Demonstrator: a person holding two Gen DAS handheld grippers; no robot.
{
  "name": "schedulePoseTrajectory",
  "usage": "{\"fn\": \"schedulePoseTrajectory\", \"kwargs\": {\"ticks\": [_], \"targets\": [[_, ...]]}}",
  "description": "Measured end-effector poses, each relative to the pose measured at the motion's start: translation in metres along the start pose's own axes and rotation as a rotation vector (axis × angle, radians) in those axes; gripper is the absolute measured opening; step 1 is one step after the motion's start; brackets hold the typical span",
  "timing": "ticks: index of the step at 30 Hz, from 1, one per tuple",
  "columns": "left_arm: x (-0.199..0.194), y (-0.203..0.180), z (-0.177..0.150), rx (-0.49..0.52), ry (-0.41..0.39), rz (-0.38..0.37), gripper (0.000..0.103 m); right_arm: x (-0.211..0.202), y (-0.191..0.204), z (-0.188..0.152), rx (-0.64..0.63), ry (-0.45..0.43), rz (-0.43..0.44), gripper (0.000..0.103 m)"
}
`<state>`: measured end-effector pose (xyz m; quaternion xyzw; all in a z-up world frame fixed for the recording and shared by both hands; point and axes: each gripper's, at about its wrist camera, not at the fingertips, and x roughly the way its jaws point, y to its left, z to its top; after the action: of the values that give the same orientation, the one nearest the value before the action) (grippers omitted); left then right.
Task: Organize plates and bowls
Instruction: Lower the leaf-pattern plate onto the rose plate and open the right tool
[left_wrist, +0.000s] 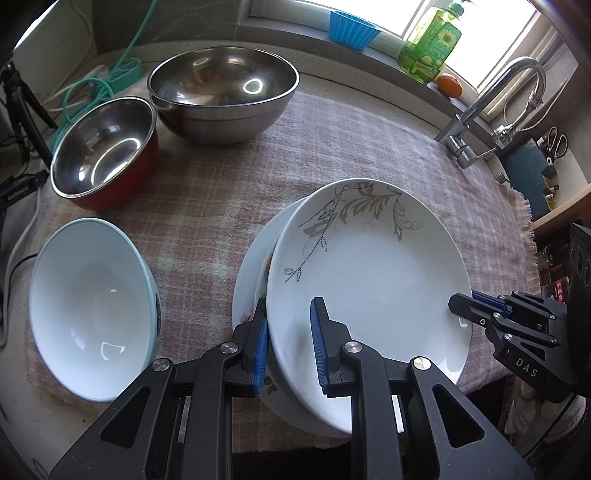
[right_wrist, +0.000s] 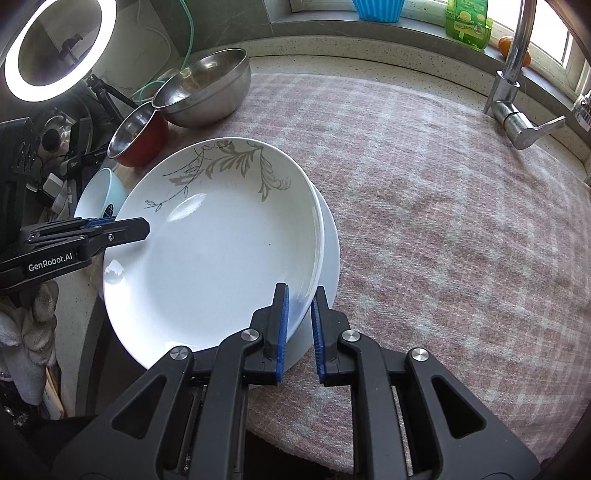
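A white plate with a grey leaf pattern (left_wrist: 369, 273) (right_wrist: 221, 240) tops a stack of white plates (left_wrist: 247, 288) (right_wrist: 330, 251) on the checked cloth. My left gripper (left_wrist: 288, 332) straddles the top plate's left rim, one pad under it and one on it; it also shows in the right wrist view (right_wrist: 125, 227). My right gripper (right_wrist: 299, 314) grips the top plate's right rim; it also shows in the left wrist view (left_wrist: 465, 306). A pale blue bowl (left_wrist: 92, 314) (right_wrist: 99, 195), a red-sided steel bowl (left_wrist: 103, 151) (right_wrist: 138, 136) and a large steel bowl (left_wrist: 221, 92) (right_wrist: 203, 88) stand to the left.
A pink checked cloth (left_wrist: 229, 173) (right_wrist: 443, 206) covers the counter. A tap (left_wrist: 491, 107) (right_wrist: 517, 81) stands at the right. A green soap bottle (left_wrist: 432, 40), blue cup (left_wrist: 351, 24) and orange (left_wrist: 448, 85) sit on the window sill. A ring light (right_wrist: 55, 48) and cables lie left.
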<state>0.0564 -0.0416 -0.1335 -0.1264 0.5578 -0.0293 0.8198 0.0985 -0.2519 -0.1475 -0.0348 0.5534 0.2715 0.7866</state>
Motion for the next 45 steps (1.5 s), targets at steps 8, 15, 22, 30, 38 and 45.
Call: {"fn": "schedulePoseTrajectory", "kwargs": {"ticks": [8, 15, 22, 30, 38, 45], "targets": [[-0.002, -0.002, -0.002, 0.014, -0.004, 0.019, 0.020, -0.001, 0.002, -0.001, -0.008, 0.004, 0.002, 0.015], [-0.003, 0.000, -0.003, 0.017, 0.002, 0.028, 0.020, -0.004, 0.005, -0.003, -0.020, 0.001, 0.002, 0.015], [-0.003, 0.001, -0.004, 0.016, 0.002, 0.027, 0.020, -0.005, 0.007, -0.006, -0.029, 0.009, 0.003, 0.015], [-0.010, 0.003, -0.001, 0.018, -0.007, 0.012, 0.021, -0.020, 0.003, 0.000, -0.009, -0.035, 0.012, 0.017], [-0.042, 0.018, 0.026, -0.002, -0.094, -0.026, 0.024, -0.050, 0.001, 0.034, 0.012, -0.163, 0.024, 0.057], [-0.058, 0.056, 0.070, -0.047, -0.155, 0.000, 0.030, -0.064, 0.010, 0.072, 0.020, -0.271, 0.054, 0.066]]}}
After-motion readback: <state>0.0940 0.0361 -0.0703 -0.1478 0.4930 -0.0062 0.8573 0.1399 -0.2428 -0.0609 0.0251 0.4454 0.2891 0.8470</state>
